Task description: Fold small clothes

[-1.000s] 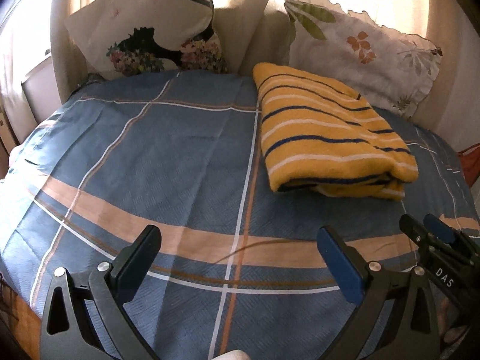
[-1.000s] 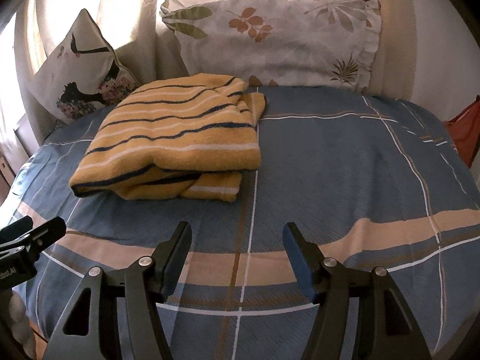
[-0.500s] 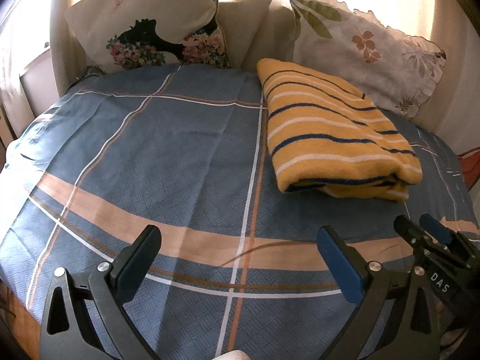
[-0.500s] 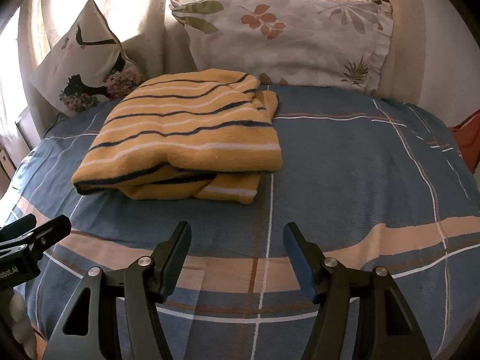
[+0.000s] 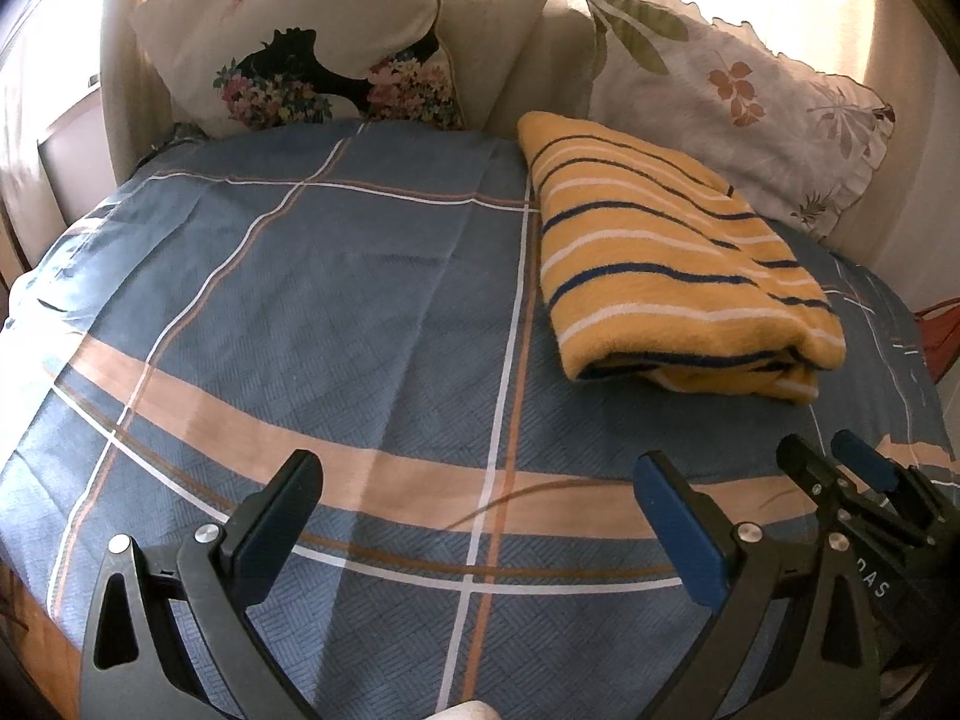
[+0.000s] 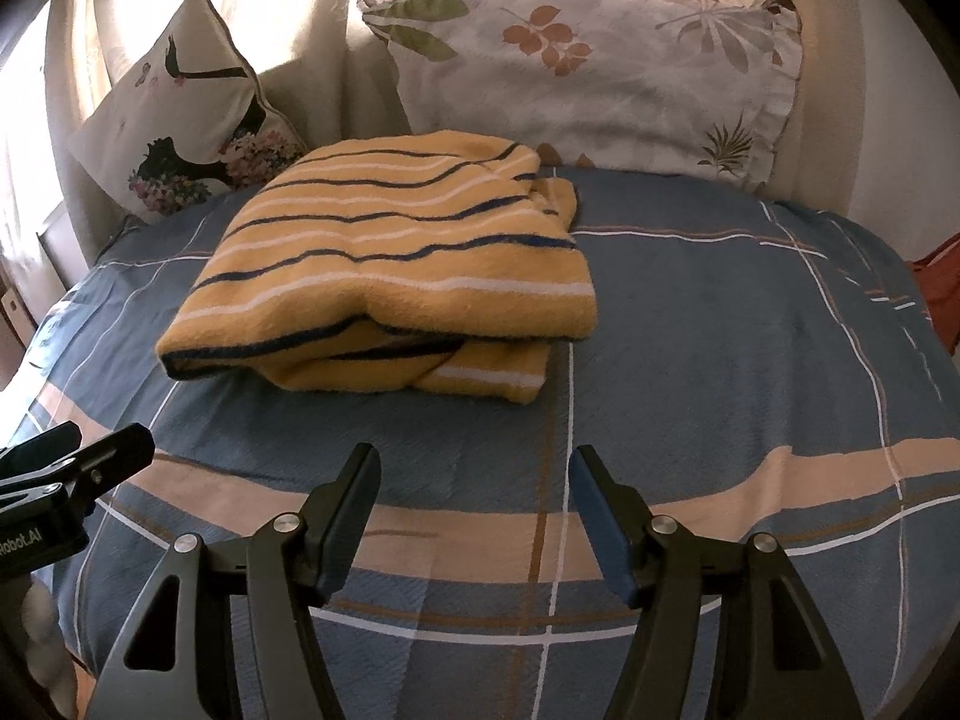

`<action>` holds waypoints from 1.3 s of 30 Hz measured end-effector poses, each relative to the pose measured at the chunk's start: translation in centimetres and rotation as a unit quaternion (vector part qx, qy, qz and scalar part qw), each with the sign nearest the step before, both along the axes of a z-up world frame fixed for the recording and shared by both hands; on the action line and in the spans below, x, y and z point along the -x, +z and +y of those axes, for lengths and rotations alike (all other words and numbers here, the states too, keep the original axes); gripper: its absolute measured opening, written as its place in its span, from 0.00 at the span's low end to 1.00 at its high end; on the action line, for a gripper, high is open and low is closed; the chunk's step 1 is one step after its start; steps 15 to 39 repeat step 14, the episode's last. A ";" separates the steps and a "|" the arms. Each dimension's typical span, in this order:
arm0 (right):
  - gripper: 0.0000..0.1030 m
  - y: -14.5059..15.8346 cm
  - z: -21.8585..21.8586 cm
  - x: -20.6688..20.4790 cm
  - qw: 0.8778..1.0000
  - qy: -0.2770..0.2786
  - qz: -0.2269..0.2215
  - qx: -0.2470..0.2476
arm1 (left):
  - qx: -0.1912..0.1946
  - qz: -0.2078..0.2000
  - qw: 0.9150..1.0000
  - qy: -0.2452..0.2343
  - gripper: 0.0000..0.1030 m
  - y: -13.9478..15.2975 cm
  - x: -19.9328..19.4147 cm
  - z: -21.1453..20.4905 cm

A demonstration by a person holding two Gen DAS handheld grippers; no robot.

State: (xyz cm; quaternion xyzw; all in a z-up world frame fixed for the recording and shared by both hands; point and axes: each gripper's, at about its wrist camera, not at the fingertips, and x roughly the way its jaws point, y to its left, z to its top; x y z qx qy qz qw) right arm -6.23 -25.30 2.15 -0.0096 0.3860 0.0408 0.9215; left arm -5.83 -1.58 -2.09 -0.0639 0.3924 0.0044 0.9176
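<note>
A yellow garment with navy and white stripes lies folded in a thick stack on the blue checked bed cover. In the right wrist view the garment sits just ahead of the fingers, slightly left. My left gripper is open and empty, low over the cover, with the garment ahead to its right. My right gripper is open and empty, a short way in front of the garment's near edge. Each gripper shows at the edge of the other's view.
A bird-and-flower cushion and a leaf-print pillow lean against the curtain at the head of the bed. Something red lies off the right edge of the bed. The cover falls away at the near edge.
Both grippers have moved forward toward the folded garment, which now looks larger and nearer. Both stayed open. The garment has not moved.
</note>
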 end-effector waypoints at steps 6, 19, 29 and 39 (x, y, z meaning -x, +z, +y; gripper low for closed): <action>0.68 0.0 0.2 0.0 1.000 0.005 -0.003 0.001 | 0.002 0.002 1.000 -0.001 1.00 -0.1 -0.1 0.1; 0.69 -0.3 0.8 0.1 1.000 0.012 0.002 0.000 | 0.011 -0.002 1.000 0.003 1.00 0.1 0.1 0.4; 0.69 -0.3 0.8 0.1 1.000 0.012 0.002 0.000 | 0.011 -0.002 1.000 0.003 1.00 0.1 0.1 0.4; 0.69 -0.3 0.8 0.1 1.000 0.012 0.002 0.000 | 0.011 -0.002 1.000 0.003 1.00 0.1 0.1 0.4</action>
